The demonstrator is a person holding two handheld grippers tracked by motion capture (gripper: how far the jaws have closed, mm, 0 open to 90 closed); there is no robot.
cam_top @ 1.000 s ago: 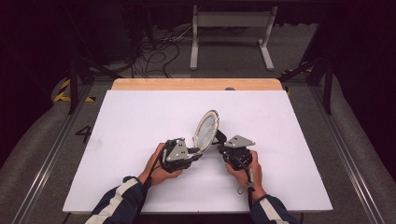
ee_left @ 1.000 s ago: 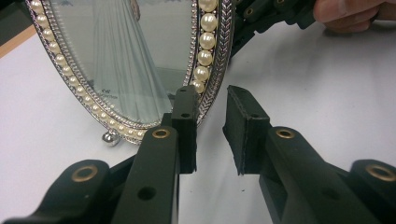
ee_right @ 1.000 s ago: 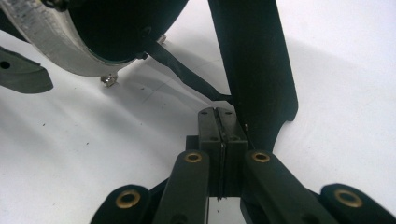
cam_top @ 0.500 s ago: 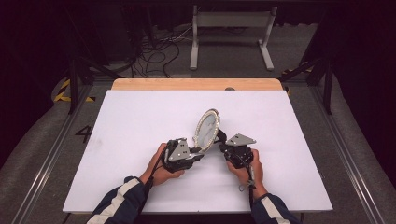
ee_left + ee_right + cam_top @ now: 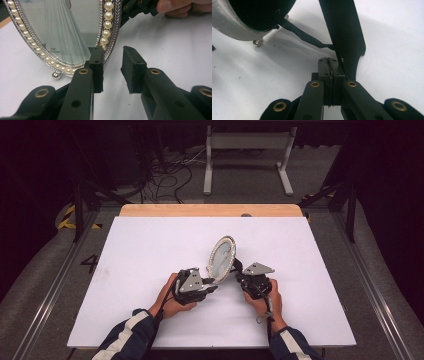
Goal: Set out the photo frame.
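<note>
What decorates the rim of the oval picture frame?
A row of cream pearl beads inside silver rope-pattern edging, clearest in the left gripper view.

White table sheet [image 5: 150, 270] over most of tabletop; bare wooden strip [image 5: 200, 210] along far edge w/ small dark bit on it, too small to tell. Grey carpet floor beyond. White metal stand [image 5: 247, 155] at back centre, cable tangle [image 5: 165, 172] left of it. Yellow-black tape [image 5: 67, 217] on floor at left. Metal rails [image 5: 50, 285] flanking both table sides.

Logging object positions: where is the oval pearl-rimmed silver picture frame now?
In the high view, the oval pearl-rimmed silver picture frame stands on the white table just right of centre, between the two hand-held grippers.
</note>
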